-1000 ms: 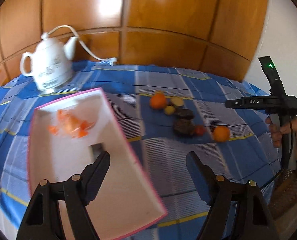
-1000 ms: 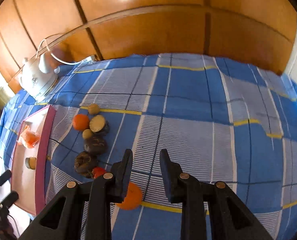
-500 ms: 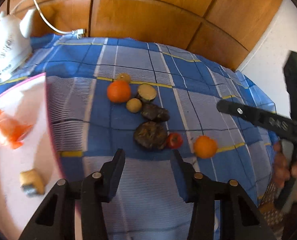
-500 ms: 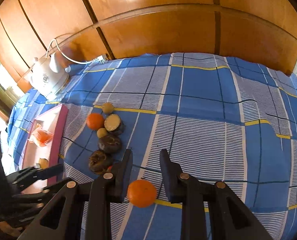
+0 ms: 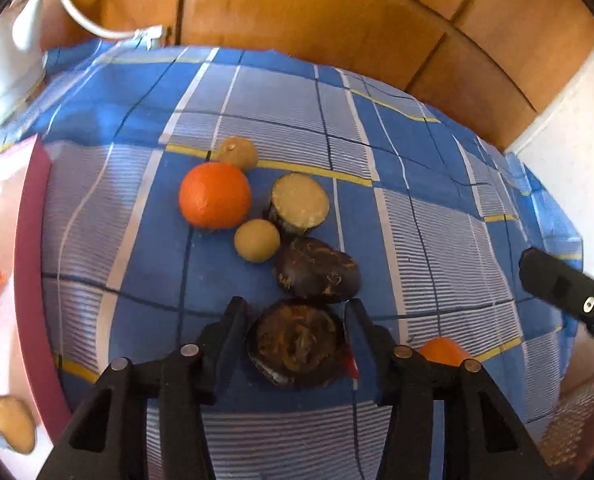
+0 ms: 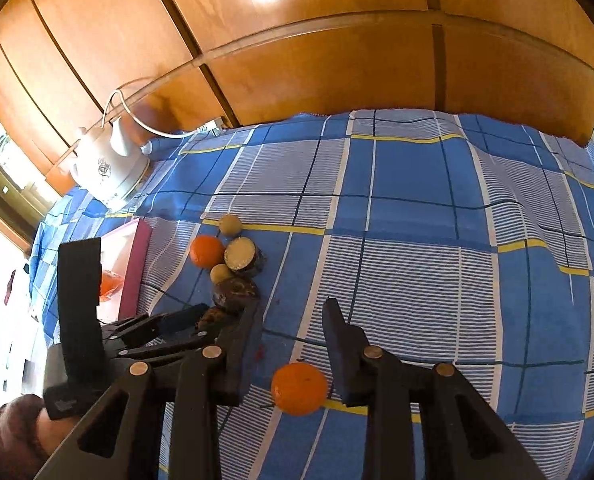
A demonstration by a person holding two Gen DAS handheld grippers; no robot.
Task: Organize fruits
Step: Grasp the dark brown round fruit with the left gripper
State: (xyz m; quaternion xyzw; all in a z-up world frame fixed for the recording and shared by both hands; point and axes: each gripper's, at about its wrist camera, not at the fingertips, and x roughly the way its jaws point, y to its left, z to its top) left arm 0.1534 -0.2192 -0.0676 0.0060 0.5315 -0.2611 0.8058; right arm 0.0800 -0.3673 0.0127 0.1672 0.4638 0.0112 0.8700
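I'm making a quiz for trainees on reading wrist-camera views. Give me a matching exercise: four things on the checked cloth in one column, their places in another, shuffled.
Things:
1. dark round fruit
2. lone orange
3. white kettle
4. pink tray

Places:
A. at the far edge of the cloth, by the wooden wall
B. between the fingers of the left gripper
C. left of the fruit cluster, with an orange packet in it
D. between the fingers of the right gripper, apart from the cluster

Pairs: 1-B, 2-D, 3-A, 4-C
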